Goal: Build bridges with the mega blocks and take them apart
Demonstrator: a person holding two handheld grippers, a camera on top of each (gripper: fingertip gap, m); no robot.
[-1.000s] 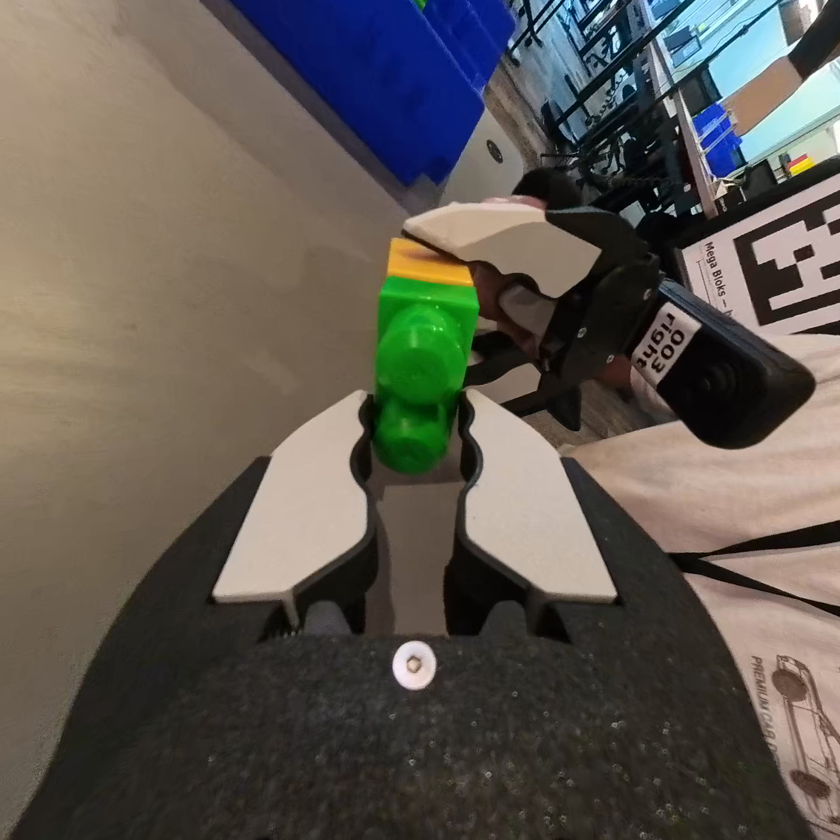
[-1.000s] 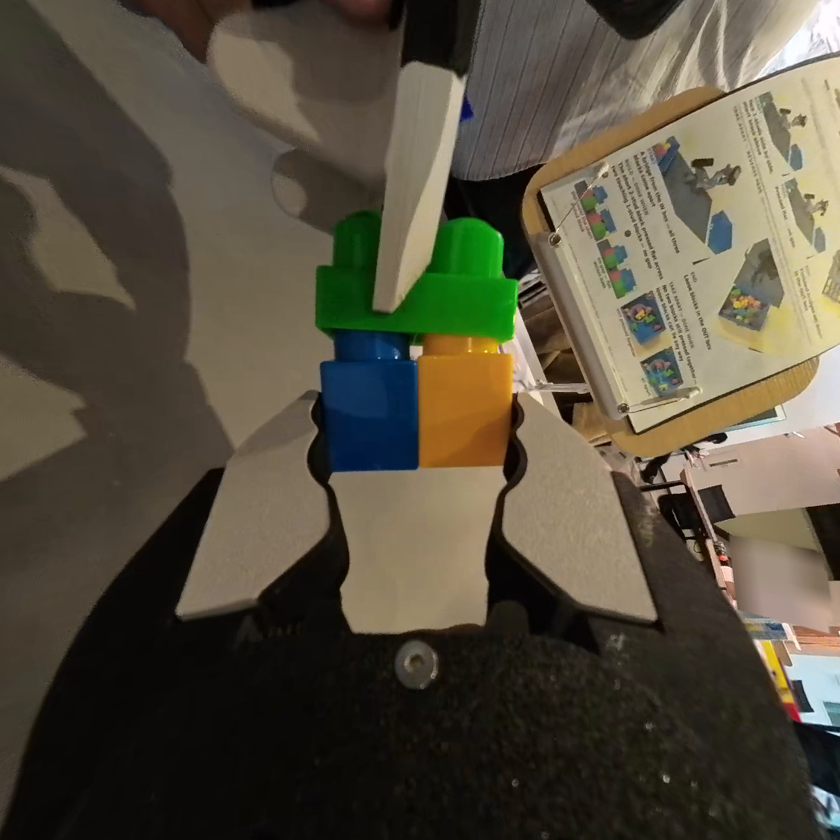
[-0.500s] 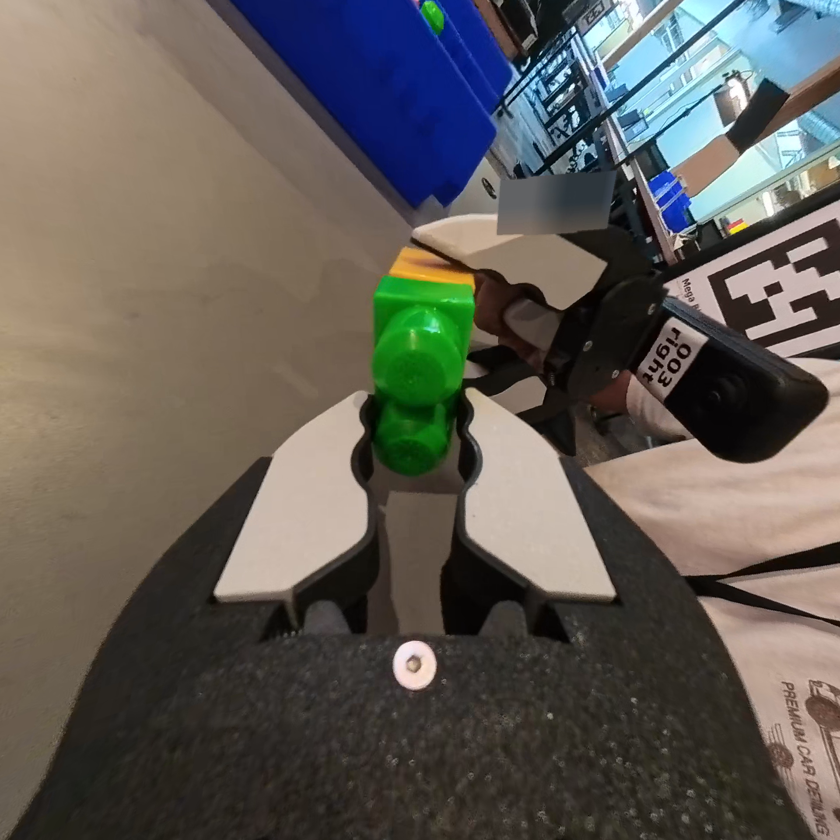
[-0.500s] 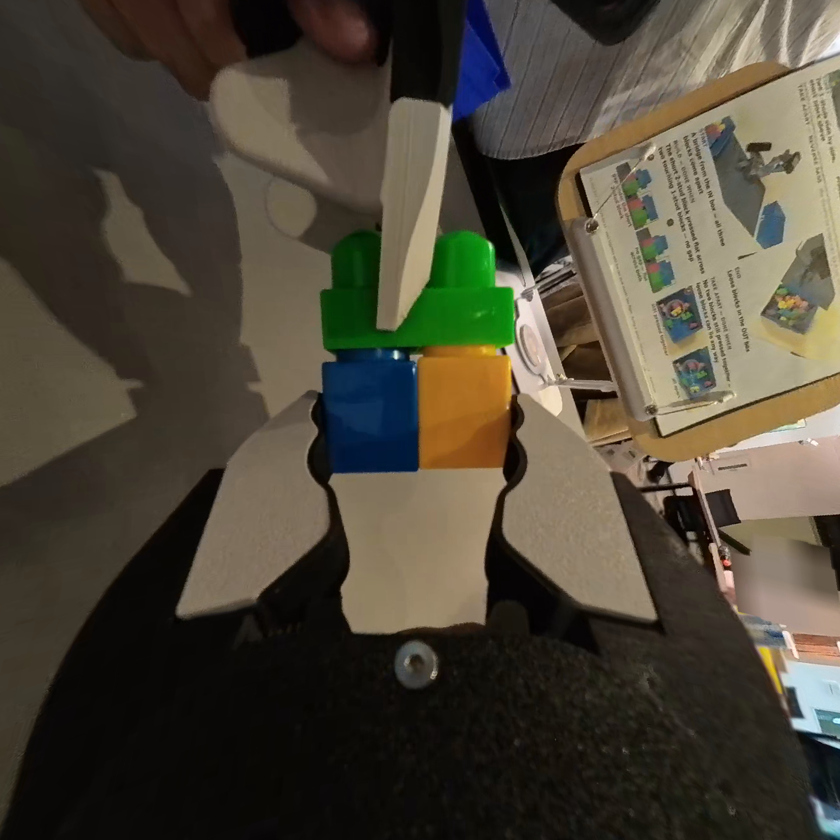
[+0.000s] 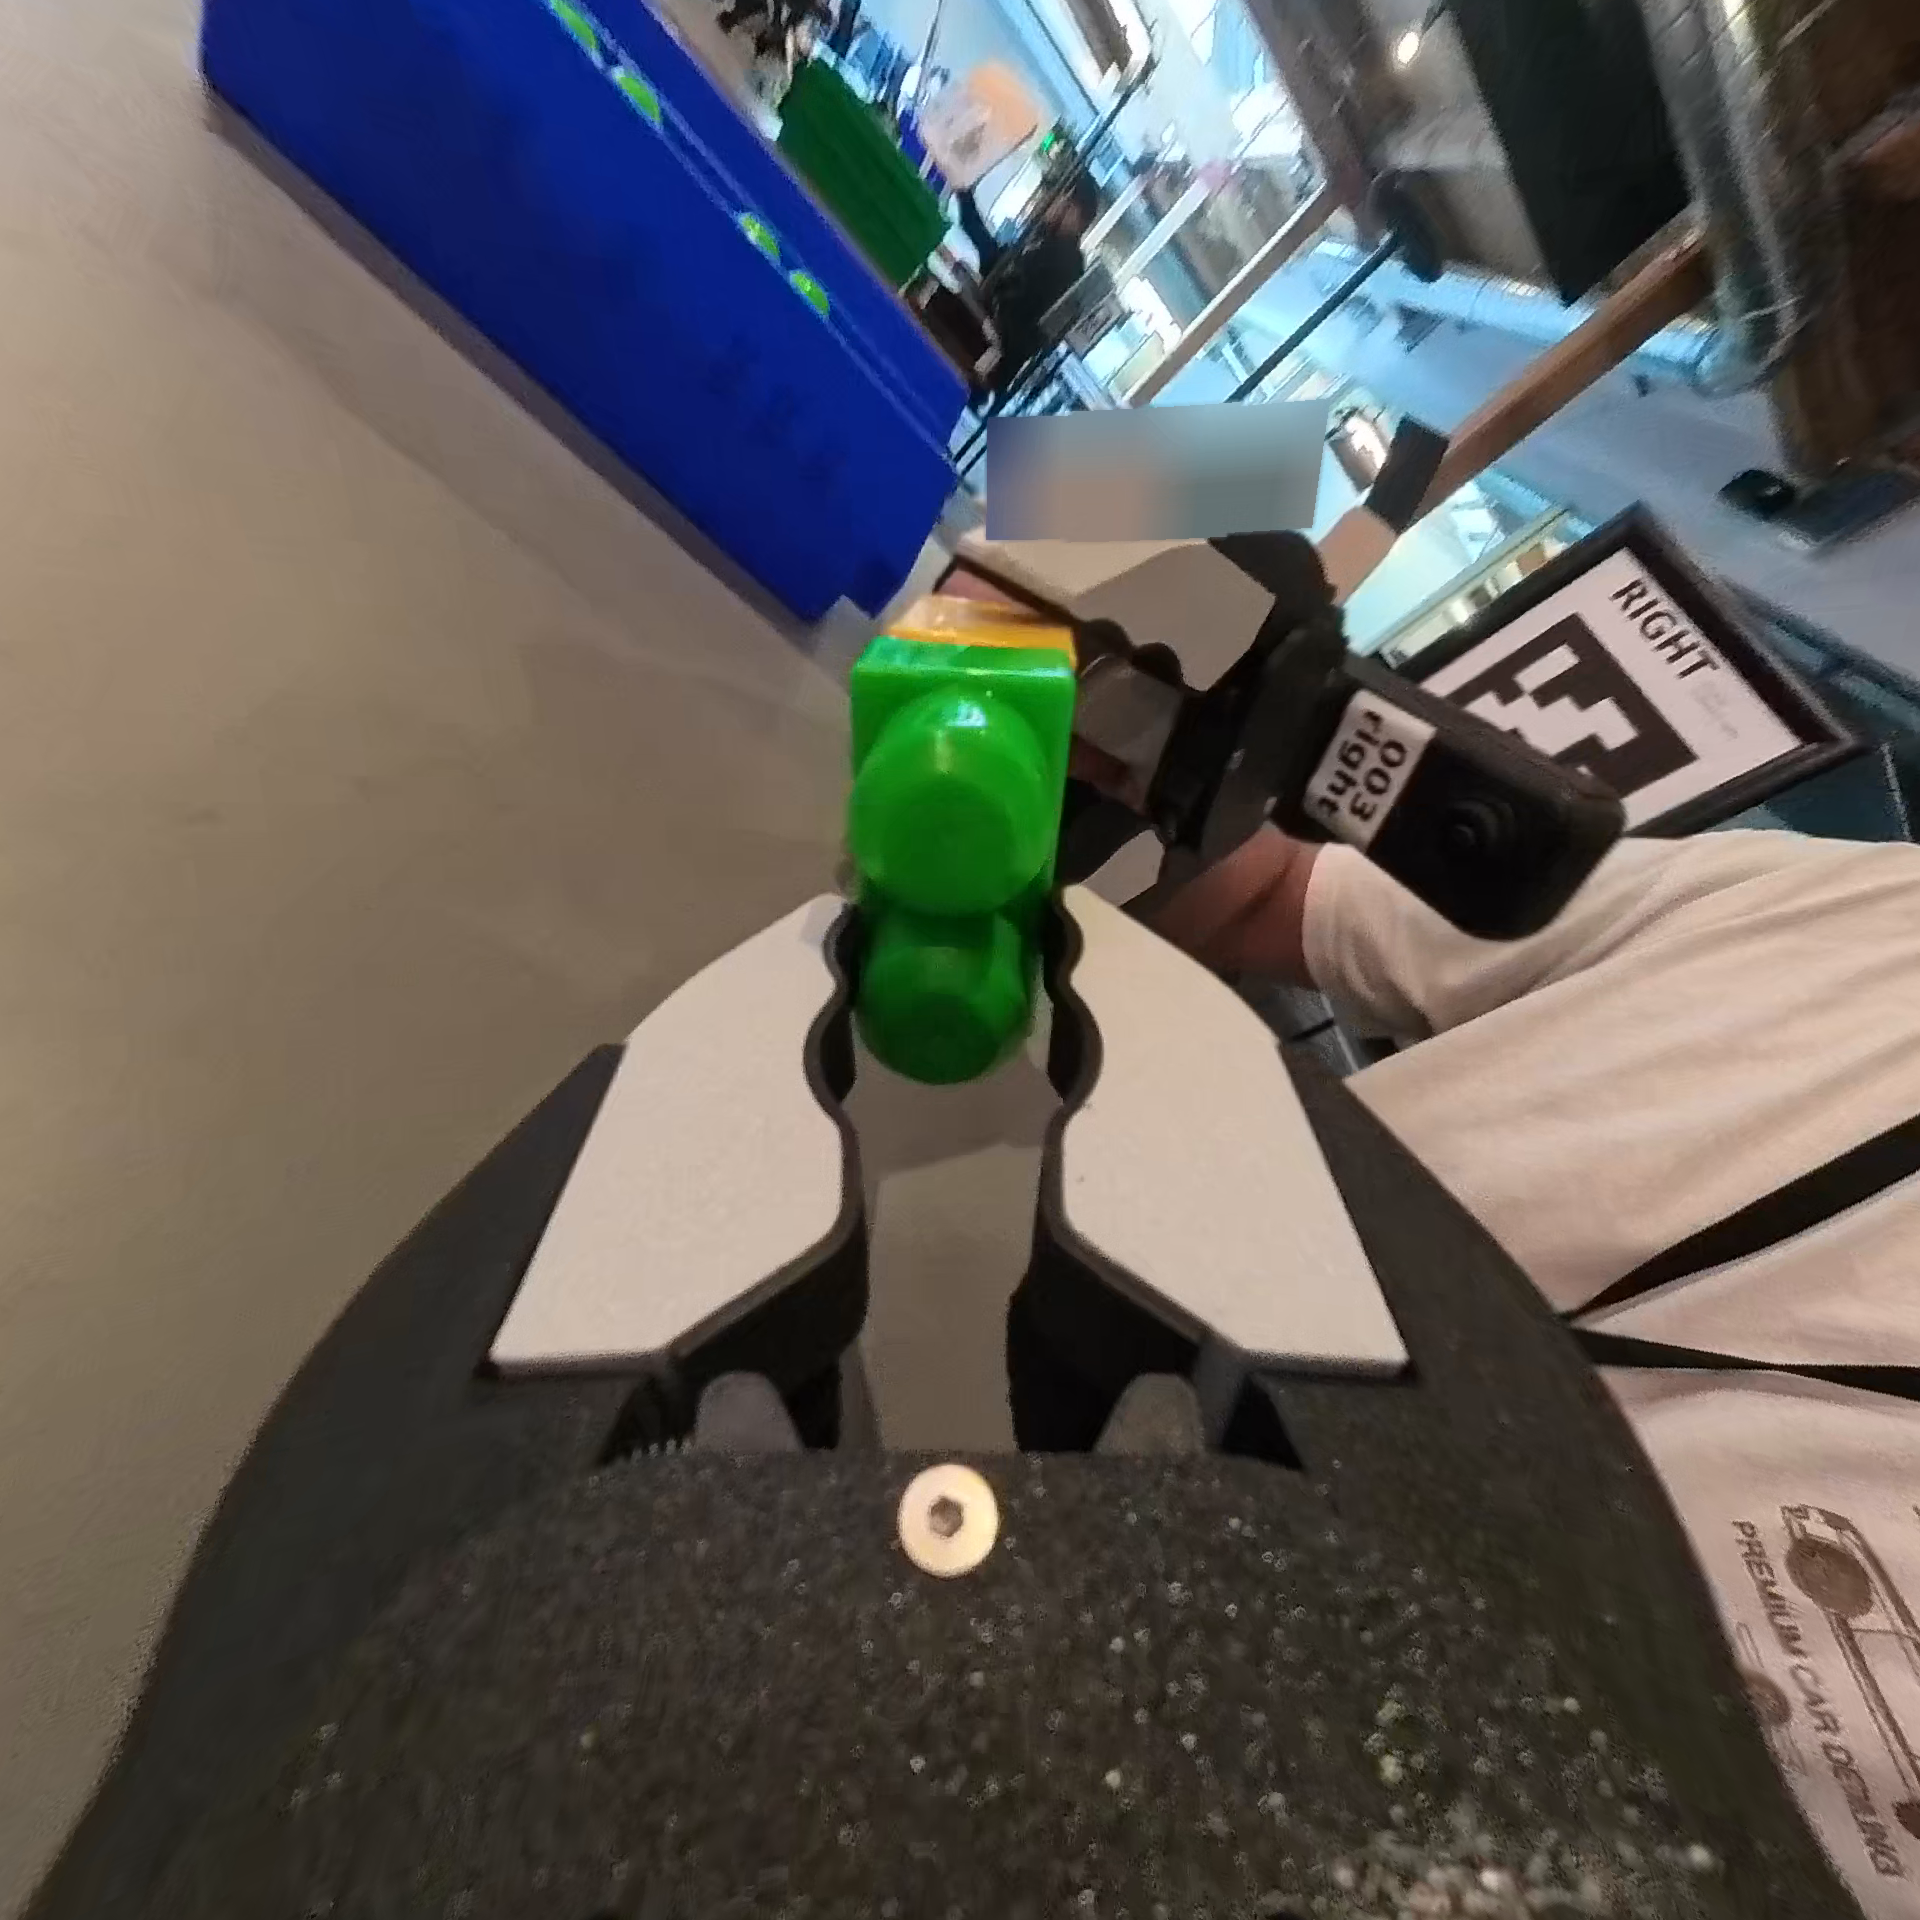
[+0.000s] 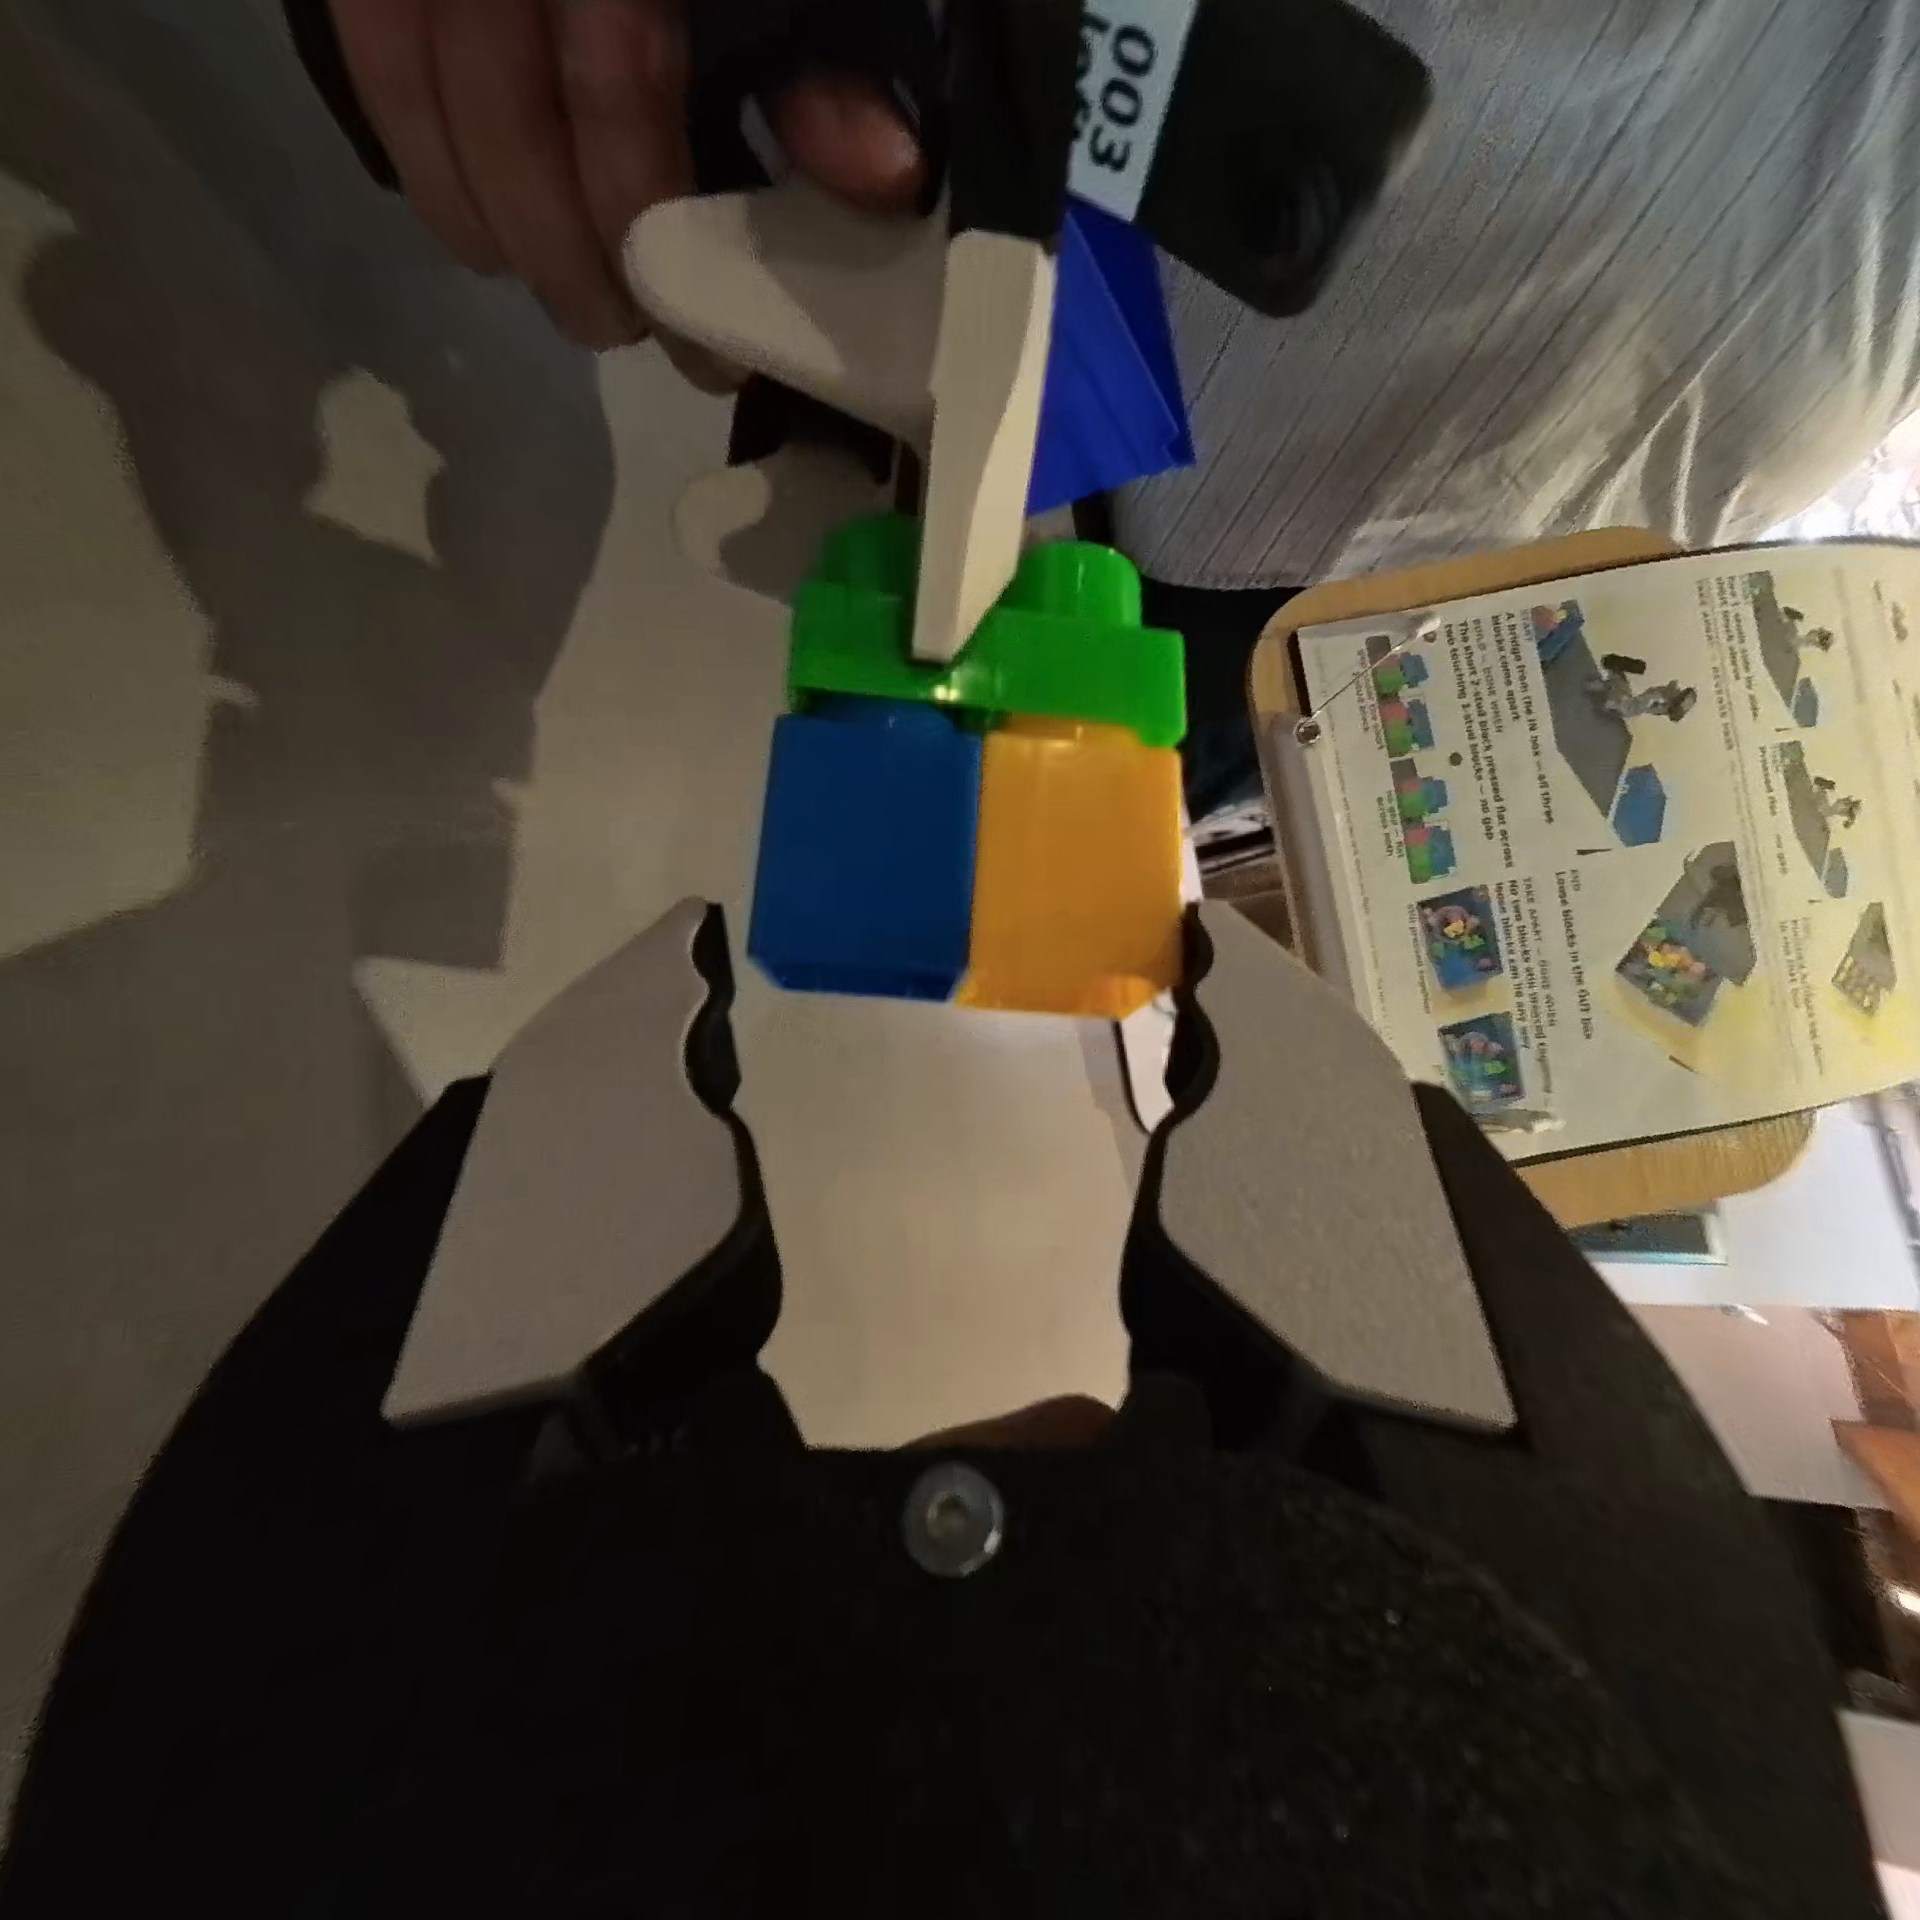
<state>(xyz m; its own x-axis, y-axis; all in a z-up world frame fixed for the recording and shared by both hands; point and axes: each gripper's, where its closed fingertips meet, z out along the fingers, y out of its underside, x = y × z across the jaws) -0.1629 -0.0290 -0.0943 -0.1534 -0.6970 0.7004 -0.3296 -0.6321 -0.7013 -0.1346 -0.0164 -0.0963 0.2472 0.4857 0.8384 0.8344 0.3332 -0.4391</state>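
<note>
Between the fingers of the left gripper (image 5: pixel 945 977), whose tips are pressed against the nearer stud, sits the green block (image 5: pixel 951 790), seen end-on; the grip takes the studs rather than the body, which leaves the underside free to seat on the supports. Just beyond the tips, a sliver of the yellow block (image 5: pixel 982 623) shows past the green body, with the right gripper (image 5: pixel 1132 675) reaching in from the right. Farther left, a blue bin (image 5: pixel 582 301) stands on the grey table (image 5: pixel 312 727).

In the right wrist view, taken left to right, the blue block (image 6: pixel 868 857) and the yellow block touch side by side, just past the right gripper's tips, with the green block spanning both from above as the deck of a bridge. These fingers stand apart: a small gap shows beside the blue block, while the right tip looks to be just at the yellow corner, so the pair seems freed rather than clamped. One left-gripper finger (image 6: pixel 982 447) crosses the green block between its studs. Right of the tips stands an illustrated card (image 6: pixel 1600 842) on a wooden board. Judged from this, the bridge is assembled and carried by the left gripper alone.
</note>
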